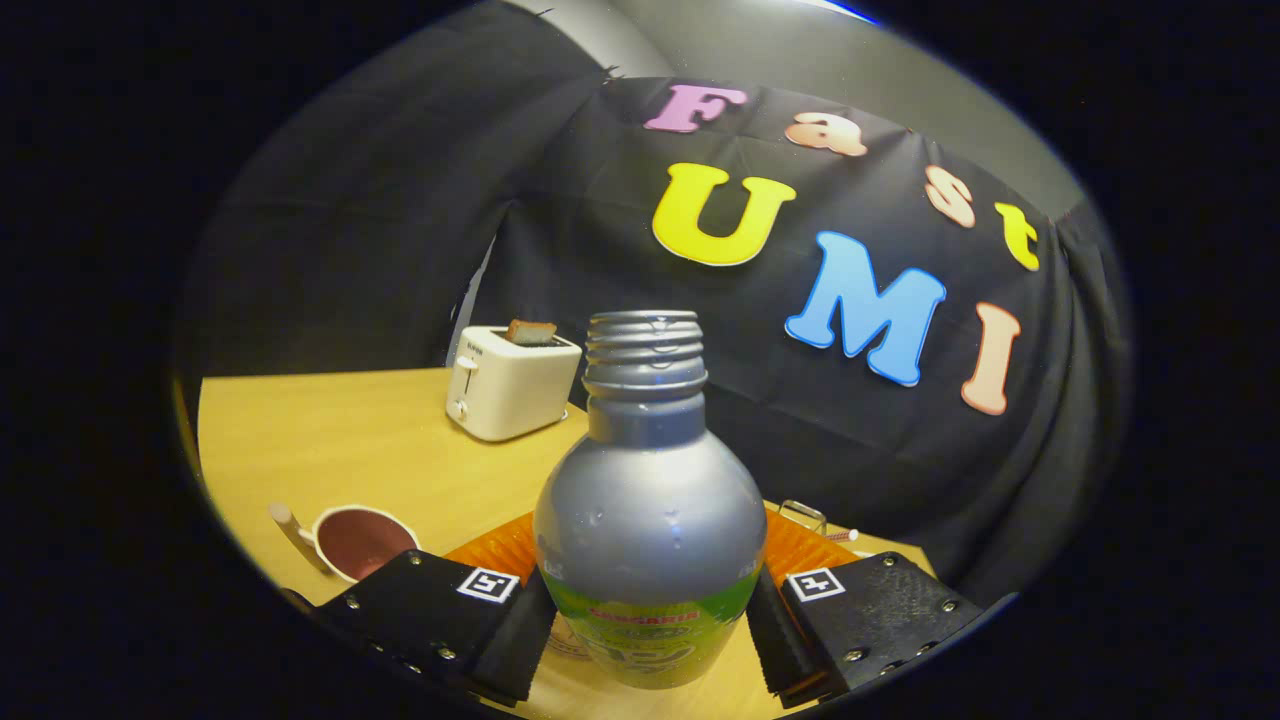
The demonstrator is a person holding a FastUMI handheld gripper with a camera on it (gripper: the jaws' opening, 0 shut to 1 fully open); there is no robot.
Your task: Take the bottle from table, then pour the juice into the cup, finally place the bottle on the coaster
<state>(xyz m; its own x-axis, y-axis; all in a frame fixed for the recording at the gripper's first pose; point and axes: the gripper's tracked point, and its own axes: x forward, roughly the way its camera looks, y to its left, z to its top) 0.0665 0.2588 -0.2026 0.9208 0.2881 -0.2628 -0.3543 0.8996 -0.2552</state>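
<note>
1. I am holding my jaws (650,625) around the bottle (650,520) — it is standing upright between my two fingers, neck up and cap off, and both fingers seem to be pressing its lower sides.
2. The cup (358,541) is sitting on the table (330,450) beyond my left finger, so I judge the pour is calling for a tilt that way.
3. The orange coaster (805,550) is lying just behind the bottle.
4. A toaster (510,383) is standing farther back.
</note>
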